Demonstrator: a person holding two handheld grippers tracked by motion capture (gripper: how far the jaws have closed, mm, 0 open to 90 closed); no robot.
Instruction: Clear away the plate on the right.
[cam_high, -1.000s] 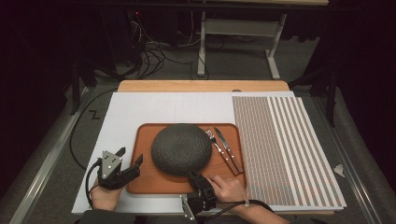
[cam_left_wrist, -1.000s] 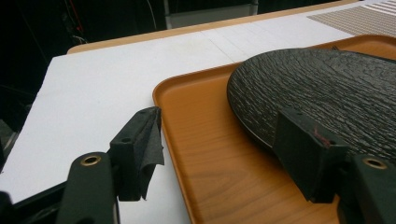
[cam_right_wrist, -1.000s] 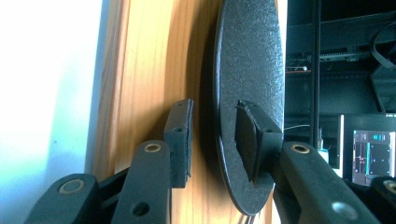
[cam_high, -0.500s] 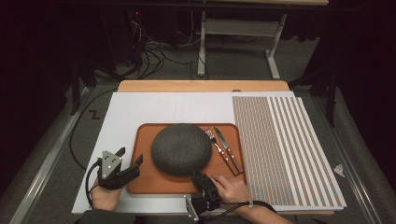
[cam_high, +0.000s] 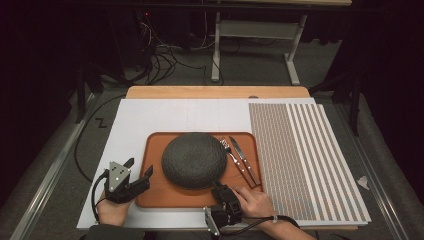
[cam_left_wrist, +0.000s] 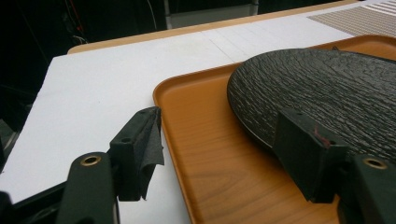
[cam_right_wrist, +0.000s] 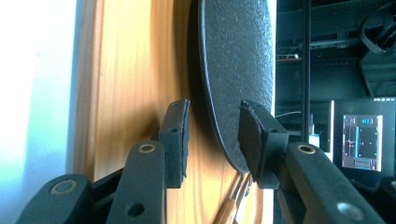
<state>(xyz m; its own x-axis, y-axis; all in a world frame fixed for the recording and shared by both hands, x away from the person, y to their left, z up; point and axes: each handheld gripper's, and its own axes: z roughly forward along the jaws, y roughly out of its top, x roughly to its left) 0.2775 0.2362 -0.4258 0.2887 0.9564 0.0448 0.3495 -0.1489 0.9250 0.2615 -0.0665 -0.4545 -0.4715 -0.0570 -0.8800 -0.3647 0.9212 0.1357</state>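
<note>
Plate (cam_high: 194, 160): dark charcoal, rough crackled texture. It sits on an orange-brown wood-grain tray (cam_high: 155, 192). Fork (cam_high: 231, 156) and knife (cam_high: 244, 161) right of the plate: silver metal, brown handles. Under the tray, plain white board (cam_high: 150, 117); right of the tray, mat (cam_high: 300, 155) in brown-and-white stripes. Both grippers (cam_high: 127, 175) (cam_high: 220, 192) black.

A dim room with dark surroundings. The grey floor (cam_high: 260, 70) lies beyond the table, crossed by a tangle of black cables (cam_high: 160, 55). A pale metal stand (cam_high: 250, 35) rests on it at the far side. The wooden table (cam_high: 215, 92) carries a white board (cam_high: 165, 115) and a striped mat (cam_high: 300, 145). A lit screen (cam_right_wrist: 362, 142) glows off to one side
</note>
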